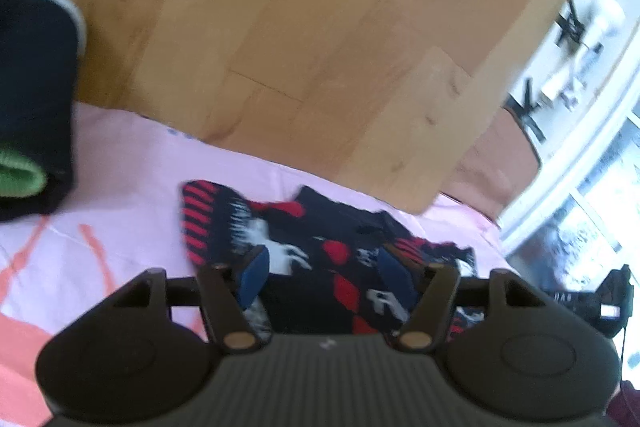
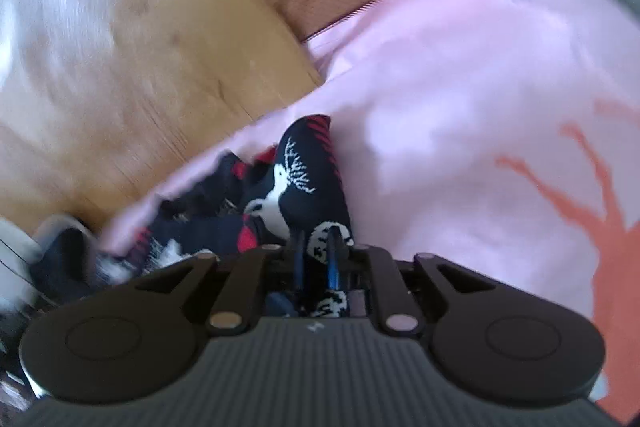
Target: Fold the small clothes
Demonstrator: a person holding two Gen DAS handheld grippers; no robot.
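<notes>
The patterned sock (image 2: 308,187) lies on the pink cloth (image 2: 460,99) near the wooden edge, long axis running away from the right gripper (image 2: 318,247). The right gripper's nearly closed jaws pinch its near end. The left gripper (image 1: 324,271) hangs spread above the sock's middle, gripping nothing.

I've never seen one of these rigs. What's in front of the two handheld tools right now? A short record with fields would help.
Surface: pink cloth with orange print, spread over a wooden table
Main item: dark sock with red and white pattern, lying crumpled on the cloth
Other item: dark folded garment with green trim, far left on the cloth
Left gripper: jaws apart, over the sock, not pressing it
Right gripper: jaws narrow, a bit of sock between them; grip unclear
Image quality: blurred in both views
</notes>
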